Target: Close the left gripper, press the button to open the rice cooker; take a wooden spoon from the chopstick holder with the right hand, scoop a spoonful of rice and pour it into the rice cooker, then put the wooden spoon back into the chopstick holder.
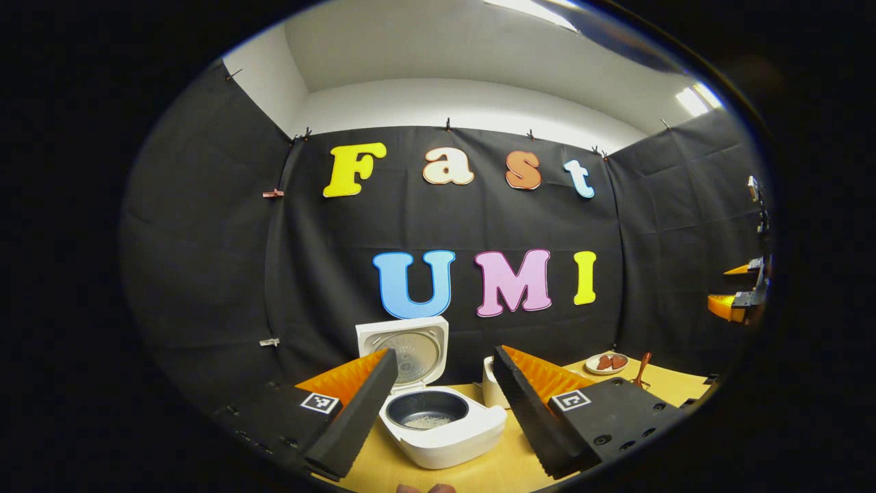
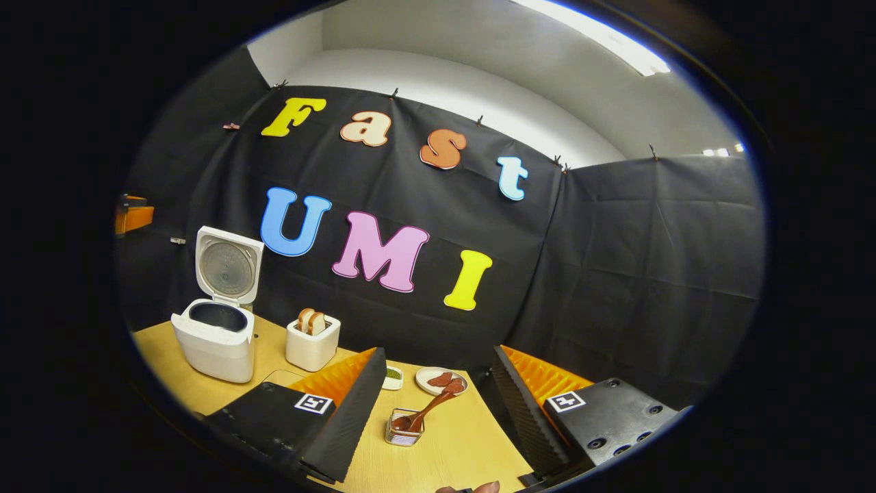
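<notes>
Spread wide at the bottom of the left gripper view, the two fingers of the left gripper [image 1: 445, 404] hold nothing, and between them stands the white rice cooker [image 1: 445, 424] on the wooden table [image 1: 493, 472]. Its lid [image 1: 404, 349] is up and stands upright behind the body, and in the dark inner pot [image 1: 426, 409] a little white rice [image 1: 426, 422] lies at the bottom. Just right of the cooker, partly hidden by the right finger, is a white toaster [image 1: 488, 383]. Farther right on the table there is a small plate [image 1: 606, 363] with reddish pieces, and beside it the handle of the wooden spoon [image 1: 642, 370] points up. At the right edge of this view another gripper [image 1: 742, 294] hangs in the air; whether its fingers are open I cannot tell from here. In the right gripper view, the right gripper [image 2: 438, 411] also has its fingers spread apart and empty at the bottom of the frame. Between them, in the lower middle, the wooden spoon [image 2: 428, 409] rests tilted in the chopstick holder [image 2: 404, 431], a small metal basket, with its handle leaning toward the plate [image 2: 438, 380]. A small dish [image 2: 393, 376] with something green is just left of the plate. The toaster [image 2: 312, 346] holds two bread slices [image 2: 311, 320], and the open rice cooker [image 2: 213, 339] is at the left of the frame.
</notes>
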Demonstrator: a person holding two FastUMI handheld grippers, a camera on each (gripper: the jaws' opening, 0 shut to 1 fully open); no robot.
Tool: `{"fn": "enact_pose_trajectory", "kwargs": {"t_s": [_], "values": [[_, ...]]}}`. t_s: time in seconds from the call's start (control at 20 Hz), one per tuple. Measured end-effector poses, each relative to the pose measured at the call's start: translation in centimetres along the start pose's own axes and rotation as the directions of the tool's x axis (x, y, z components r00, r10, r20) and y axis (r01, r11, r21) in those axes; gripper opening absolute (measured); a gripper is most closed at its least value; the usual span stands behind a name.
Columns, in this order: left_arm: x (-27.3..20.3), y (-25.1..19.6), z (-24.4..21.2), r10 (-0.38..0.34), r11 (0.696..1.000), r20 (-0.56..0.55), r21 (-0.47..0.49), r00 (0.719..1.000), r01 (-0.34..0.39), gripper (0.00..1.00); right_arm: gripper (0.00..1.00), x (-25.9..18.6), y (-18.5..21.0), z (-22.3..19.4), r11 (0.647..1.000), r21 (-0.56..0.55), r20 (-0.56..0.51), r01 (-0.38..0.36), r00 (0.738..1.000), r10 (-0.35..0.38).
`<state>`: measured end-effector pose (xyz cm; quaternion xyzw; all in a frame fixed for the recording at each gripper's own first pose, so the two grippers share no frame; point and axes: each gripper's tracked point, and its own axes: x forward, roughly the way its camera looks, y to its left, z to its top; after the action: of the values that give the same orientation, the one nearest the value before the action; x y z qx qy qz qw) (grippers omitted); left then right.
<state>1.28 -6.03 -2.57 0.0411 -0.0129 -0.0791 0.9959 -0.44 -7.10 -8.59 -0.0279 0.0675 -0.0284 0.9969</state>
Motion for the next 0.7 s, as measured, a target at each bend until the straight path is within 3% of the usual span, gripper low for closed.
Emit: {"fn": "enact_pose_trajectory", "kwargs": {"t_s": [0.25, 0.7], "values": [[-1.0, -2.0, -0.8, 0.013, 1.0, -0.039, -0.018, 0.999, -0.014, 0.97, 0.98, 3.0, -1.8, -4.3, 0.998, 0.063, -0.042, -0.021, 0.999, 0.024], [0.3, -4.0, -1.1, 0.072, 0.997, -0.08, -0.013, 0.994, -0.074, 0.97, 0.98, 8.8, -0.3, -14.3, 0.973, 0.174, -0.122, -0.151, 0.977, 0.174]]}}
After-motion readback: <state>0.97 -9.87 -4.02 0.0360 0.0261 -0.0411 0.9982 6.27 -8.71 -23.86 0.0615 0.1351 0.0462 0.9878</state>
